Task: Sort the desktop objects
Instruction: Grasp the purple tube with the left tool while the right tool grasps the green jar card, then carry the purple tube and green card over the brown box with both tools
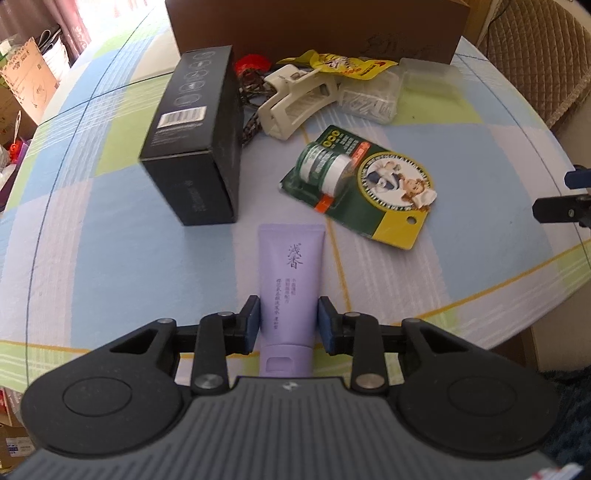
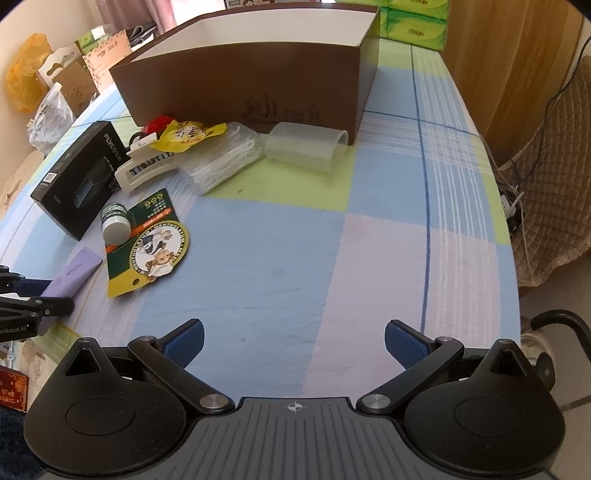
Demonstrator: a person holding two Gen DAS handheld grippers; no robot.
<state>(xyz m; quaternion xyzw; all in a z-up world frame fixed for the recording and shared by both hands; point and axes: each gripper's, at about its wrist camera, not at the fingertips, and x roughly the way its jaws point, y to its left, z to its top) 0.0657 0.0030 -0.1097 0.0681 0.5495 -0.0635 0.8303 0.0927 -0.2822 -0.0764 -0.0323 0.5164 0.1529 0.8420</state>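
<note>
Left gripper (image 1: 289, 325) clamping purple tube (image 1: 290, 273), near table edge (image 1: 480, 317)

Two wrist fisheye views over one checked tablecloth, both facing the brown box at the far side.

The left wrist camera sits low and close behind the left gripper (image 1: 290, 323), looking along the purple tube (image 1: 291, 273) toward the black carton (image 1: 195, 147) and the green blister card (image 1: 365, 188), with the brown box (image 1: 317, 29) cropped at the top edge. The right wrist camera sits behind the right gripper (image 2: 293, 345), looking across bare tablecloth (image 2: 295, 240) at the box's whole front. Both views share the clutter in front of the box; each also catches the other gripper at its frame edge.
</note>
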